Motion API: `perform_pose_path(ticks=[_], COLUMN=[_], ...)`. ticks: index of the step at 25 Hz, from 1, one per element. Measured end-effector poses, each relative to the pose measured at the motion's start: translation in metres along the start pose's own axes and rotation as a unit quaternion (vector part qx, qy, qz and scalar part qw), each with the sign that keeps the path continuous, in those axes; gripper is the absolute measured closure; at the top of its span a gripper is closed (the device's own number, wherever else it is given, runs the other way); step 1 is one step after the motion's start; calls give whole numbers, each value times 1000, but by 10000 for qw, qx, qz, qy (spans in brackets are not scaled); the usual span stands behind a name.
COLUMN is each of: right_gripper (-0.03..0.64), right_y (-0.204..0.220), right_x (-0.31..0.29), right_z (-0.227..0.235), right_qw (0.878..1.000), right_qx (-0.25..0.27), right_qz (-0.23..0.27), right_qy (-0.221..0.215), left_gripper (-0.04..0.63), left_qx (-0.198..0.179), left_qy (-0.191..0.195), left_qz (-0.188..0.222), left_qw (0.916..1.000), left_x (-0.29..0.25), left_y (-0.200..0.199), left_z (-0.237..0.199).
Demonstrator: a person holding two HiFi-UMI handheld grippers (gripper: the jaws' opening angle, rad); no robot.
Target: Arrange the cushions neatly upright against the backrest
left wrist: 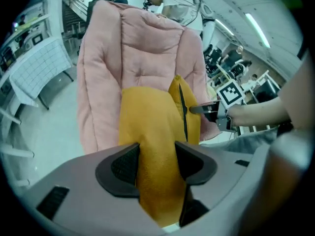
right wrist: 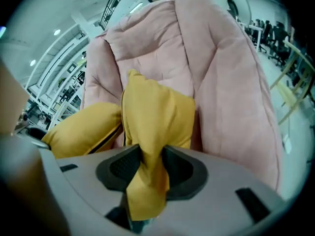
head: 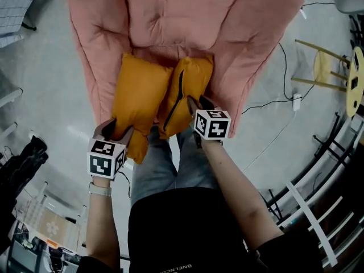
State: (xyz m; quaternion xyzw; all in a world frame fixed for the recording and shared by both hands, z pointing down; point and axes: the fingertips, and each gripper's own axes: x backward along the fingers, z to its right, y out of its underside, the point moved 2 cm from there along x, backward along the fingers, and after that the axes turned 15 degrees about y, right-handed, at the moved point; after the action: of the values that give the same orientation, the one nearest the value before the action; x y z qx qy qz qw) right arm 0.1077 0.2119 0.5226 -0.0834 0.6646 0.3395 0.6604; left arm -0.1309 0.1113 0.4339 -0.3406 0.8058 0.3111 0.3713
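Head view
- Pink armchair (head: 187, 16): seen from above, filling the frame from 10 to 2 o'clock, on a pale floor (head: 45, 84).
- Left cushion (head: 139, 92): orange, laid on the seat with its far end at 12 o'clock against the padding and its near end hanging off the front edge.
- Right cushion (head: 190, 87): orange, with a dark zip along its edge; it is touched by the left cushion at 9 o'clock.
- Left claw (head: 116, 131): pinched on the near end of the left cushion, at 7 o'clock of the frame centre.
- Right claw (head: 199, 106): set on the near end of the right cushion, at 5 o'clock of that cushion.
- Stool (head: 324, 67): yellow, well apart at 3 o'clock.

Left gripper view
- Left claw (left wrist: 156, 163): pressed from both sides on the fabric of the left cushion (left wrist: 147, 127).
- Right cushion (left wrist: 193, 119): stood at 2 o'clock of the jaws, held by the right claw (left wrist: 209, 111).
- Pink armchair (left wrist: 142, 48): its backrest is seen at 12 o'clock behind both cushions.

Right gripper view
- Right claw (right wrist: 147, 168): clamped on a bunched corner of the right cushion (right wrist: 157, 117).
- Left cushion (right wrist: 86, 127): lying at 9 o'clock, touching the right cushion.
- Pink armchair (right wrist: 221, 82): spread from 11 to 4 o'clock behind.
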Motion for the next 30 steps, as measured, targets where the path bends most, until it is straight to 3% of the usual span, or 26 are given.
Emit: perform_pose_path(ticks=[4,8,11,14,22,25,30], right_gripper=[459,460,463,466,474,477,486], right_y=[-27,-60,-93,-126,-194,-207,-206], right_x=[13,19,21,19,10,7,-21], right_z=[2,-9,-10,-17,-51,-65,-88], right_qw=[9989,9932,9812,9616,8832,8412,7542], right_qx=[359,987,1706,2463,4327,4982,6121], right_qz=[306,609,882,1158,1605,1779,1928], right_qy=[45,98,208,356,835,1122,1391], left_gripper=[365,365,364,362,359,357,356], left_qx=[196,568,721,783,955,1123,1294], left_qy=[-71,129,133,159,226,214,173], left_qz=[31,363,531,585,729,720,784], left_qw=[9998,9976,9959,9951,9925,9908,9883], left_x=[8,6,-9,-26,-56,-61,-71], left_y=[38,62,67,67,68,69,67], left_z=[11,18,26,32,47,45,43])
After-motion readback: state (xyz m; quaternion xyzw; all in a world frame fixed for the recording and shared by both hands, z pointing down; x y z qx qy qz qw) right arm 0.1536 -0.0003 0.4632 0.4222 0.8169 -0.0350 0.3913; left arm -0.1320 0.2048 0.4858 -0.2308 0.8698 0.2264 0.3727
